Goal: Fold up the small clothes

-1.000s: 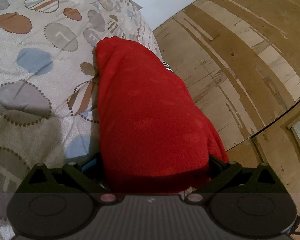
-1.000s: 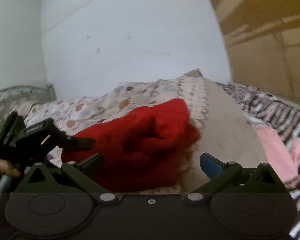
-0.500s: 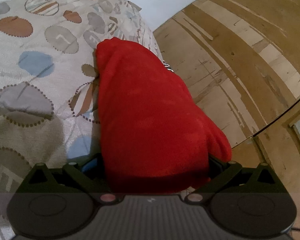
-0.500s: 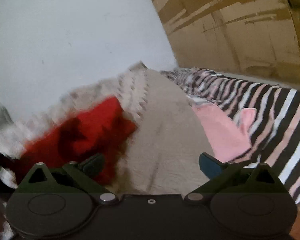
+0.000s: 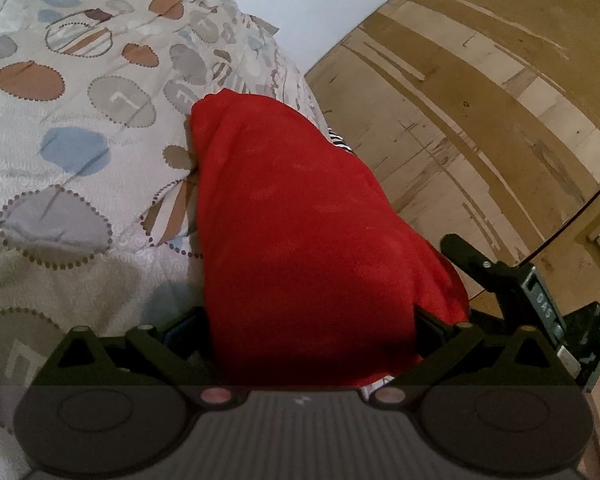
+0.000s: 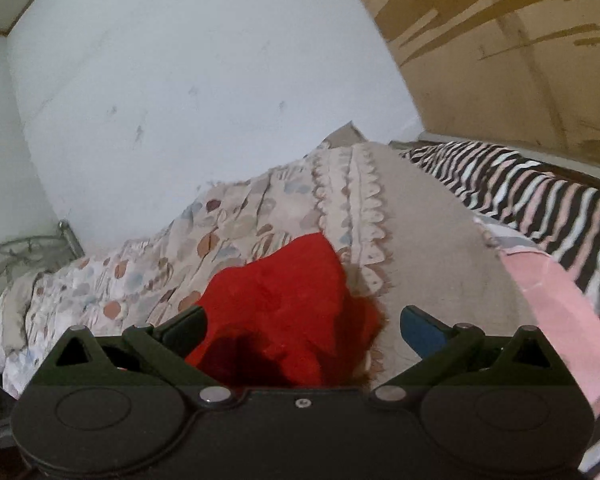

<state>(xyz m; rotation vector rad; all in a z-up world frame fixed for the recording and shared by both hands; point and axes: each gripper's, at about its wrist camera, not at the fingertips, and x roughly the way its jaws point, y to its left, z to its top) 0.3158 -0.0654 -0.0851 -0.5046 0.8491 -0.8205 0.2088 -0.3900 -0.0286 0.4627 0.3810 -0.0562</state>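
Red garment (image 5: 308,240) bunched on the bedspread (image 5: 72,128), near its edge. My left gripper (image 5: 312,328) has it between its fingers; grip hidden, cannot tell. Right gripper (image 6: 300,324) jaws wide, straddling the cloth for a second hold.

Patterned bedspread (image 5: 80,128) under red garment (image 5: 300,240), striped and pink cloth (image 6: 540,280) alongside.

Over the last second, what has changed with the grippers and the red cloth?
The right gripper swung away toward the striped bedding, then came back to the red garment, its open jaws now around one end. It now shows at the left wrist view's right edge. The left gripper stayed around the garment.
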